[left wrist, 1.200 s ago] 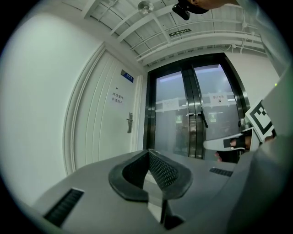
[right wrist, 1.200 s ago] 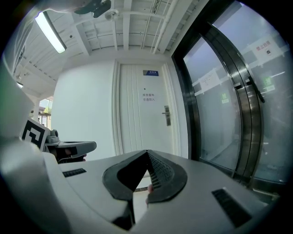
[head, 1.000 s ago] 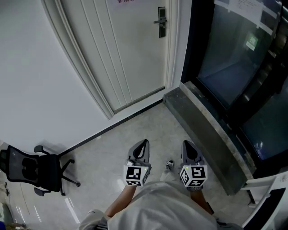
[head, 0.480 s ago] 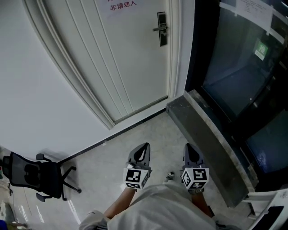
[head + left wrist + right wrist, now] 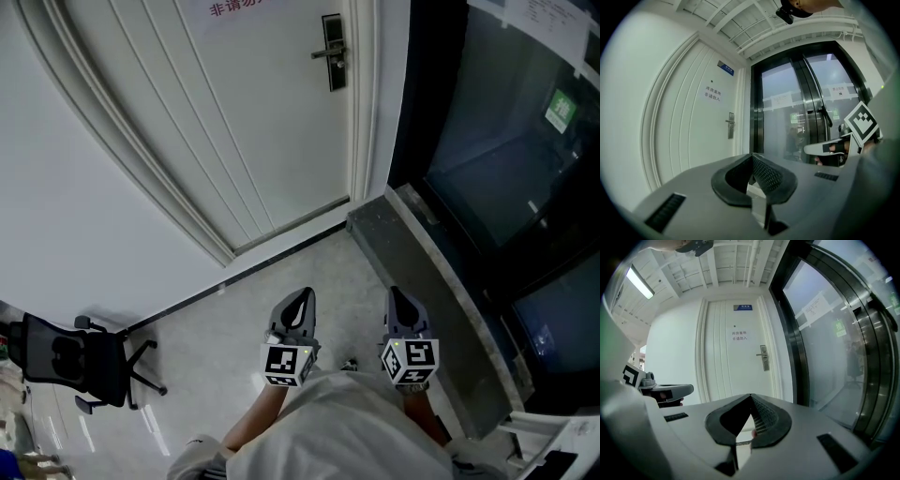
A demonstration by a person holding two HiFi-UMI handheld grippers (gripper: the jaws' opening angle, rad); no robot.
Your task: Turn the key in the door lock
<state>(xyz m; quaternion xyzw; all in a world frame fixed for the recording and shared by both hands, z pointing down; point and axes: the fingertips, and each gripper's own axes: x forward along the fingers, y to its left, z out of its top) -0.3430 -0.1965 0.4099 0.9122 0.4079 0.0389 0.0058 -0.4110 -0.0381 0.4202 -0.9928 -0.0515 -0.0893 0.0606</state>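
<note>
Okay, white door (image 5: 253, 122) fills the upper view, with dark glass doors (image 5: 497, 150) to its right. Black office chair (image 5: 75, 361) sits lower left by the wall. Left gripper (image 5: 300, 302) and right gripper (image 5: 397, 302) are side by side low down, each with jaws pressed together. Door lock (image 5: 333, 52) with handle sits at the door's right edge, well apart from both.

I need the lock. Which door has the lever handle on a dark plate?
The white panelled door, left of the dark glass doors; the handle sits by its right edge.
</note>
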